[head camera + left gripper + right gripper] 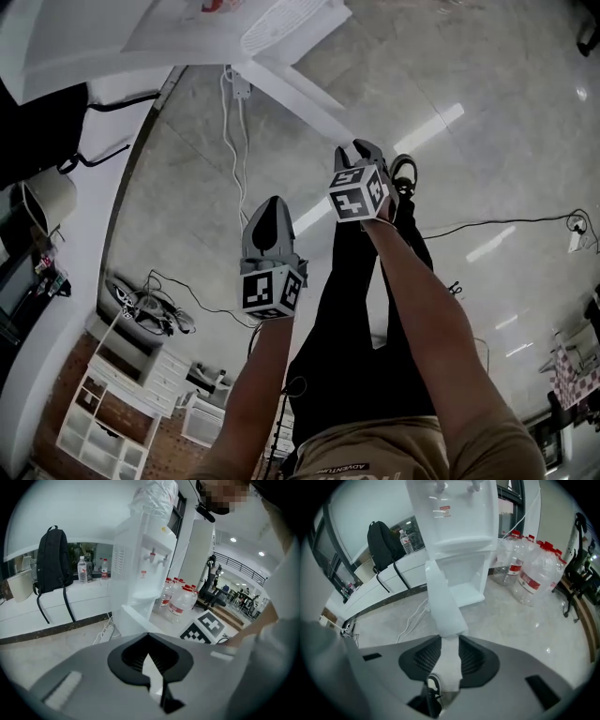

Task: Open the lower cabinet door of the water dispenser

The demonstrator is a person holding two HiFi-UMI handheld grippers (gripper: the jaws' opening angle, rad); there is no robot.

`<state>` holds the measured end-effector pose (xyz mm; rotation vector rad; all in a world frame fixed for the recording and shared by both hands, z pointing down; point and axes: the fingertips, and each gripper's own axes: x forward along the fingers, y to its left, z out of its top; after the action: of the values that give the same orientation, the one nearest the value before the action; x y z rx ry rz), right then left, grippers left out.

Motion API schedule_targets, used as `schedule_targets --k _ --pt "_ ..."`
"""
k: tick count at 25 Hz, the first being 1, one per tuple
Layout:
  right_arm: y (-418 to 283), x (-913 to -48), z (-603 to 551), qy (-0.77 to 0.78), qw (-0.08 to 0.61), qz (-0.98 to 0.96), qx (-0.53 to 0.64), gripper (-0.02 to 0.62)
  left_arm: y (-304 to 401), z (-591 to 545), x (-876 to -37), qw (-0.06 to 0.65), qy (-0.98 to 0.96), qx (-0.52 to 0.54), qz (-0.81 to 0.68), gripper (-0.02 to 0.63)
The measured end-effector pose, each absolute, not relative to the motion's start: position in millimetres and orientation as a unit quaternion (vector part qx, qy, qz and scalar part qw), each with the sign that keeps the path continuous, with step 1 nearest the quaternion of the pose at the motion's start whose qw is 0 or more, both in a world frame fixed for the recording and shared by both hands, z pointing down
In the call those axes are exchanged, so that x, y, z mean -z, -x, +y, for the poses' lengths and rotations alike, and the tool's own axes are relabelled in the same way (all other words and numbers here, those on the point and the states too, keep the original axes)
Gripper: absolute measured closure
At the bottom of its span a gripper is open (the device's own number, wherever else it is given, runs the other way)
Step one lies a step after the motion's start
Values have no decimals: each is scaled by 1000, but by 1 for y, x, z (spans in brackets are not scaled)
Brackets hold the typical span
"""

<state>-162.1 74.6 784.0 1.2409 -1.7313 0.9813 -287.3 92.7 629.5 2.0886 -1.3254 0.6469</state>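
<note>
Clamping the swung-out lower cabinet door [443, 599] by its free edge for leverage: right claw [450, 641]; left claw [148, 635] closed, empty, spare.

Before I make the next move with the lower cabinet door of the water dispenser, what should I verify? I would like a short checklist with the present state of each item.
1. Right gripper grips the cabinet door by its edge: ok, the jaws are closed on the panel.
2. Door is swung out and the lower cabinet shows inside: ok.
3. Left gripper is empty and off the door: ok, jaws together.
4. Water bottles are out of the door's swing: ok, they stand at the dispenser's other side.
5. White cable on the floor is free of the door's lower edge: cannot tell.
</note>
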Motion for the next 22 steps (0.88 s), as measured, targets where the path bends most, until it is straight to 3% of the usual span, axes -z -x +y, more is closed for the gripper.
schedule_targets --k 22 --pt "256 -782 107 -452 381 -675 -442 492 350 138 -632 323 -704 -210 -597 603"
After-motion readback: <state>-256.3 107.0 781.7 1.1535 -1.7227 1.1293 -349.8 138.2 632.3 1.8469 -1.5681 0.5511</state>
